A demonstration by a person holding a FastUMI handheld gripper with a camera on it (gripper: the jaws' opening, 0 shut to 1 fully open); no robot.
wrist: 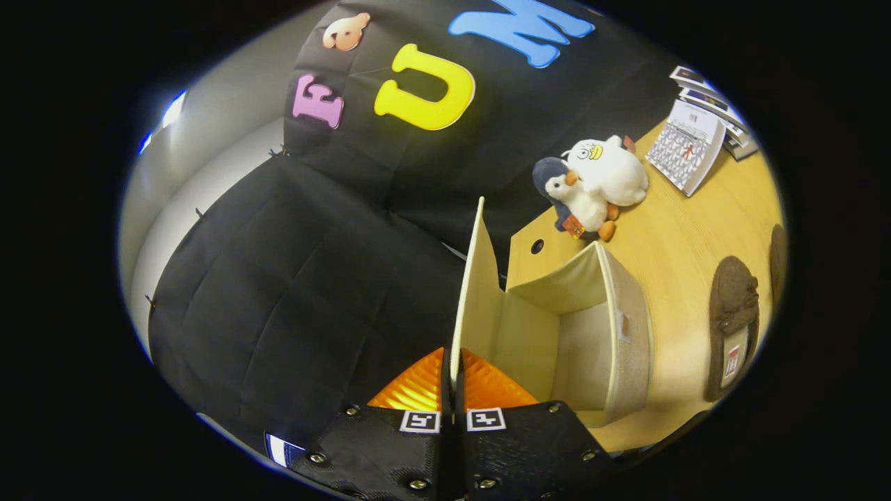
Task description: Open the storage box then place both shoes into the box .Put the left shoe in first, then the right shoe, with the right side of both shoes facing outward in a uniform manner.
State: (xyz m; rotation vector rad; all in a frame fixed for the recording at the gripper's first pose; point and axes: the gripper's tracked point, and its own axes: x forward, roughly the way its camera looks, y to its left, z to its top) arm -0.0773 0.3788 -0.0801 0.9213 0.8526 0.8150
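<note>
Gripper (452, 379) fingers pinch raised lid (475, 278) of open storage box (630, 334).

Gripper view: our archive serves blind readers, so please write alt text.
The claw is shut on the lid of the open beige storage box, holding it upright. A brown shoe lies beyond on the wooden table.

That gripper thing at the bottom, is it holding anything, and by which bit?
Yes. The gripper is shut on the storage box's lid, pinching the thin free edge of the raised flap, with the open storage box just beyond.
</note>
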